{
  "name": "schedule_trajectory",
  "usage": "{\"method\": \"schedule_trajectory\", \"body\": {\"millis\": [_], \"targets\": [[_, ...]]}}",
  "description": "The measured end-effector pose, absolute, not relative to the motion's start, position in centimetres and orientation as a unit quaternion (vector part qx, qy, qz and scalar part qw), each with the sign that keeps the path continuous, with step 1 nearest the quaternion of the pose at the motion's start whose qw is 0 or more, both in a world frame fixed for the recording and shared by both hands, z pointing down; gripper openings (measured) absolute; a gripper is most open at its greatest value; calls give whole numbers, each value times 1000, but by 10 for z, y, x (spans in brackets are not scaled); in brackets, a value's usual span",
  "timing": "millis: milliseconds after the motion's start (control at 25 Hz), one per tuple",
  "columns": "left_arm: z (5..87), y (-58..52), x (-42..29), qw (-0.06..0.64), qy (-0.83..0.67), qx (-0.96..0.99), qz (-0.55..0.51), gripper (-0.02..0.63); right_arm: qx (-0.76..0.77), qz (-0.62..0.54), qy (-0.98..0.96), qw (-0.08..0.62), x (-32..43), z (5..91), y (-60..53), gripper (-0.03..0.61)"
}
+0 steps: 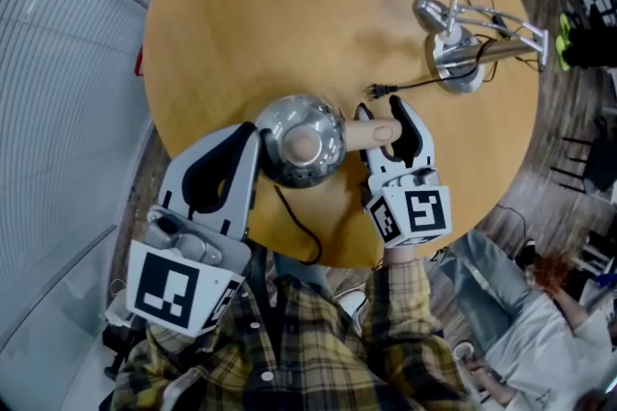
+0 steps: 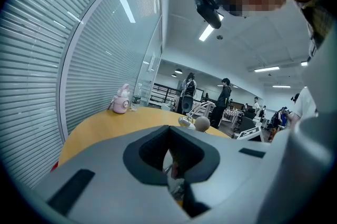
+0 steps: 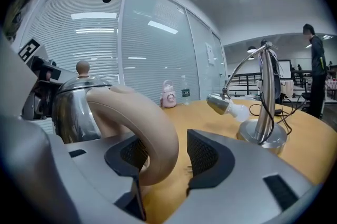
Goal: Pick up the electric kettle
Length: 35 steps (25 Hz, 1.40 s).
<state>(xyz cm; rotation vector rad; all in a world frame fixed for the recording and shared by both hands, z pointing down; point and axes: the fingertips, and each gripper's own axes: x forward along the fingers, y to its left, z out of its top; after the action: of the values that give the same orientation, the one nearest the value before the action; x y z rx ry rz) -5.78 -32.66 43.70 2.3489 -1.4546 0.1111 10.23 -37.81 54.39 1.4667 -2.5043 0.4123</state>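
The steel electric kettle stands on the round wooden table near its front edge, with its beige handle pointing right. My right gripper is open with its jaws astride that handle. In the right gripper view the handle rests against the left pad, with a gap to the right pad, and the kettle body is at left. My left gripper sits low at the kettle's left side. Its pads stand almost together, and the gripper looks shut on nothing.
A chrome desk lamp stands at the table's right, its plug and cord lying toward the kettle. The kettle's black cord trails over the front edge. A pink bottle sits at the far side. A glass wall runs left; a person sits at lower right.
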Motion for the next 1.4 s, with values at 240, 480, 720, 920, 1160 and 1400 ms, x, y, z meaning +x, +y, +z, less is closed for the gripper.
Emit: {"method": "schedule_trajectory", "body": {"millis": [240, 480, 720, 920, 1160, 1400], "targets": [[440, -325, -58, 192, -519, 832, 41, 3, 503, 129, -849, 97, 98, 543, -385, 210], [443, -318, -58, 200, -517, 831, 46, 3, 513, 106, -846, 95, 92, 541, -387, 104], [444, -315, -60, 203, -521, 828, 45, 3, 530, 103, -836, 104, 94, 542, -390, 95], [443, -315, -59, 198, -524, 828, 43, 3, 540, 106, -829, 100, 95, 542, -392, 89], [438, -310, -60, 195, -524, 828, 43, 3, 559, 116, -817, 78, 98, 539, -390, 86], [428, -314, -64, 176, -532, 827, 34, 3, 579, 116, -805, 62, 100, 535, -390, 86]]}}
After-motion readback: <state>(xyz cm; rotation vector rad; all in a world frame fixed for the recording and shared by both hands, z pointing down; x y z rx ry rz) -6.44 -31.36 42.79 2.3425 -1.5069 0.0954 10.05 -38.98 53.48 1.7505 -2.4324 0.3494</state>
